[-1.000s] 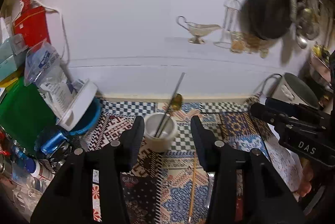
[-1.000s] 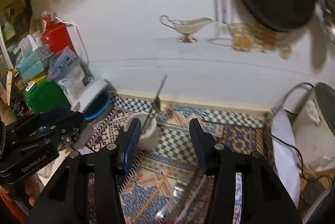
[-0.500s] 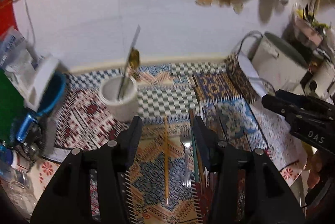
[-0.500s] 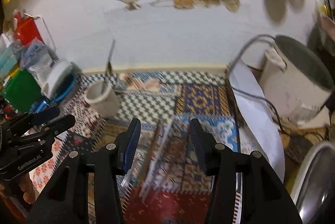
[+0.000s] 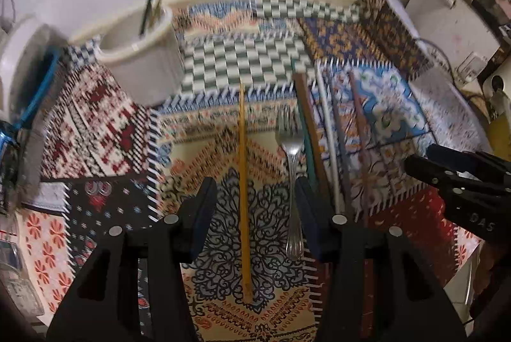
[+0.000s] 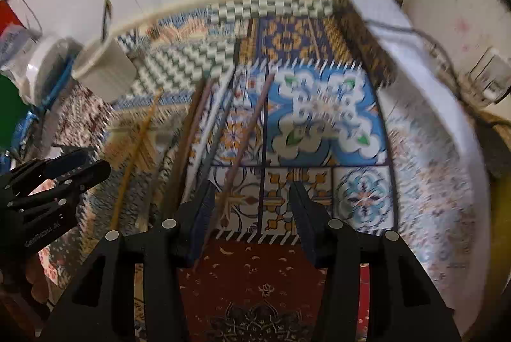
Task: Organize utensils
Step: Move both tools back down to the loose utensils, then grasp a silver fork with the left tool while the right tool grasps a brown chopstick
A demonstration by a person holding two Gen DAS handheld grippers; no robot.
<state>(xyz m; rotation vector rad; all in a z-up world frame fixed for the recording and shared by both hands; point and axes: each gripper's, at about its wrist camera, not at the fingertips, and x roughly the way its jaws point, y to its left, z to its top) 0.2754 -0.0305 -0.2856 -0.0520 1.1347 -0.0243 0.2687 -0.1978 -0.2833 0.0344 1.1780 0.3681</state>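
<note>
Left wrist view, nearest first: the left tool [image 5: 255,201] points steeply down at the patterned counter [image 5: 105,124], its jaws apart with nothing pressed between the pads. A yellow chopstick [image 5: 243,182] and a fork [image 5: 292,175] lie flat on the counter in the gap between the fingers; whether the pads touch the surface cannot be told. Just right of the fork lie several more sticks [image 5: 311,131], side by side and partly hidden behind the right finger; their colours blur together, so their number is unclear. At the right edge the right tool [image 5: 460,182] comes in, cut off by the frame. Farther back on the left stands a white cup [image 5: 143,60] with two utensils leaning in it, their tops blurred and cut off at the top edge. A white appliance [image 5: 447,12] sits in the far right corner.

Right wrist view is heavily motion-blurred. The right tool [image 6: 252,211] also stands with jaws apart and empty, a reddish stick [image 6: 242,147] running on the counter [image 6: 361,201] by its left finger, the lower end hidden. The other sticks smear into streaks to the left. The left tool [image 6: 64,172] shows at the left edge, and the cup [image 6: 105,70] sits beyond it, indistinct.
</note>
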